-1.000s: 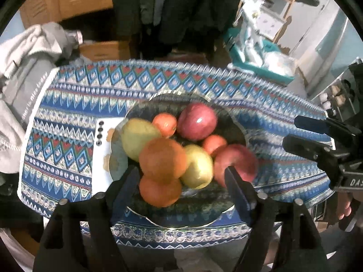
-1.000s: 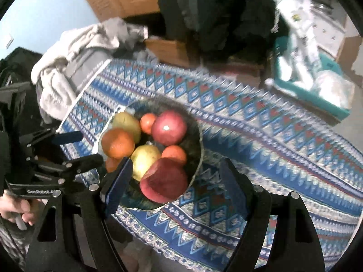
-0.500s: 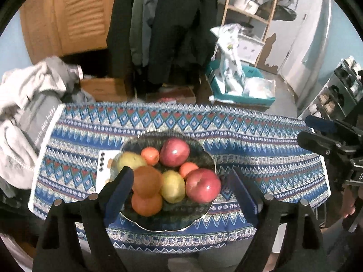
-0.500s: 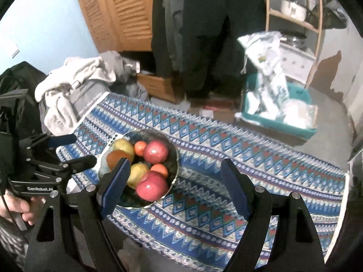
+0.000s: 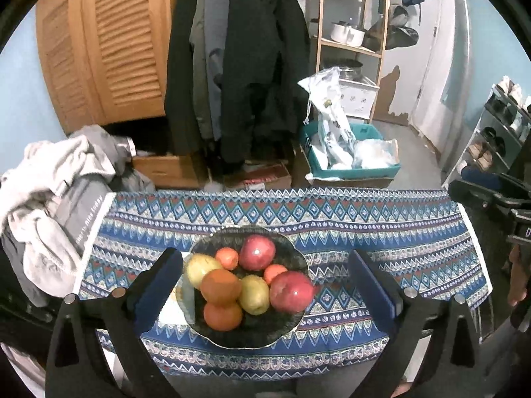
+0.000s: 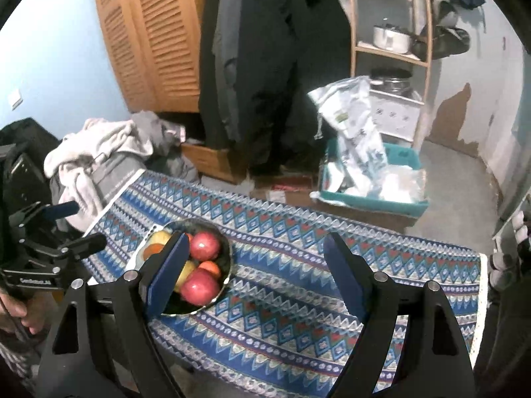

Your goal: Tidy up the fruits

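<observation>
the left wrist view looks down at a slant from above the near edge of the patterned table (image 5: 365, 229), square on, with the fruit bowl (image 5: 292, 323) low and centred. the right wrist view sits further right, angled leftward, so the bowl (image 6: 227, 258) falls lower left. both share the table (image 6: 298, 248), bowl, coats and shelf

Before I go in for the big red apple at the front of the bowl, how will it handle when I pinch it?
The red apple looks glossy, so the pads may slip; grip across its widest part. It is round and perched against the yellow fruit near the bowl's rim, so a nudge could roll it out onto the tablecloth. It probably is firm and fairly heavy.
</observation>
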Demonstrator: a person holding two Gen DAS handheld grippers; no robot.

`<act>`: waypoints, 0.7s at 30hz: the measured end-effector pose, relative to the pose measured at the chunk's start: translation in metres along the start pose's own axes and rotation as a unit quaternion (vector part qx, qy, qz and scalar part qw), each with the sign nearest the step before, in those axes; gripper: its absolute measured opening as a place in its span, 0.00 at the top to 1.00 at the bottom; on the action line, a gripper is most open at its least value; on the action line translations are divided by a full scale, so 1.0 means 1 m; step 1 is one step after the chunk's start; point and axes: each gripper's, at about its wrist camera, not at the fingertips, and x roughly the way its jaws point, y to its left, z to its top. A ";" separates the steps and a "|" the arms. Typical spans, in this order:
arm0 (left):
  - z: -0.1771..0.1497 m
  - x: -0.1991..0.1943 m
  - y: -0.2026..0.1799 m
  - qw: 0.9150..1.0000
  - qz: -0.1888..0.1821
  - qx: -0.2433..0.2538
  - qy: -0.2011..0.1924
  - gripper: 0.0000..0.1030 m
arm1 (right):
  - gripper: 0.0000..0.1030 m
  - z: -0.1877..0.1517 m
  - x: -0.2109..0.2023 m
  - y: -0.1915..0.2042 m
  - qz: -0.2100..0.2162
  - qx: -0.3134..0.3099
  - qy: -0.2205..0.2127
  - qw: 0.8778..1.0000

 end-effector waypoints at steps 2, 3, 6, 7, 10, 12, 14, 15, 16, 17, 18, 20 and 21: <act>0.000 -0.004 -0.003 1.000 0.003 0.003 -0.010 0.01 | 0.21 -0.001 -0.005 -0.007 -0.006 0.005 -0.005 1.000; 0.000 -0.005 -0.004 1.000 0.006 0.004 -0.014 0.01 | 0.21 -0.001 -0.006 -0.010 -0.008 0.008 -0.007 1.000; 0.002 -0.004 -0.006 1.000 0.019 0.005 -0.017 0.01 | 0.20 -0.004 -0.009 -0.018 -0.014 0.014 -0.011 1.000; 0.003 -0.004 -0.007 1.000 0.021 0.004 -0.015 0.01 | 0.20 -0.005 -0.009 -0.021 -0.017 0.016 -0.009 1.000; 0.005 -0.003 -0.007 1.000 0.026 0.002 -0.014 0.01 | 0.20 -0.008 -0.008 -0.025 -0.019 0.020 -0.006 1.000; 0.005 -0.002 -0.007 0.999 0.029 0.002 -0.012 0.01 | 0.20 -0.010 -0.008 -0.027 -0.020 0.021 -0.003 1.000; 0.005 -0.002 -0.010 0.999 0.032 0.003 -0.011 0.01 | 0.20 -0.012 -0.007 -0.029 -0.021 0.022 -0.001 1.000; 0.004 -0.003 -0.011 0.999 0.033 0.005 -0.012 0.01 | 0.20 -0.013 -0.006 -0.030 -0.021 0.023 0.000 1.000; 0.004 -0.003 -0.012 0.999 0.035 0.005 -0.012 0.01 | 0.20 -0.014 -0.006 -0.031 -0.021 0.023 0.002 1.000; 0.004 -0.003 -0.012 0.999 0.036 0.006 -0.011 0.01 | 0.20 -0.014 -0.005 -0.032 -0.022 0.022 0.003 0.999; 0.004 -0.003 -0.013 0.999 0.038 0.008 -0.011 0.01 | 0.20 -0.015 -0.005 -0.032 -0.024 0.023 0.004 0.999; 0.004 -0.003 -0.014 0.999 0.040 0.009 -0.012 0.01 | 0.20 -0.016 -0.005 -0.035 -0.025 0.025 0.005 0.999; 0.004 -0.003 -0.015 0.999 0.040 0.010 -0.012 0.01 | 0.20 -0.016 -0.005 -0.035 -0.026 0.025 0.005 0.999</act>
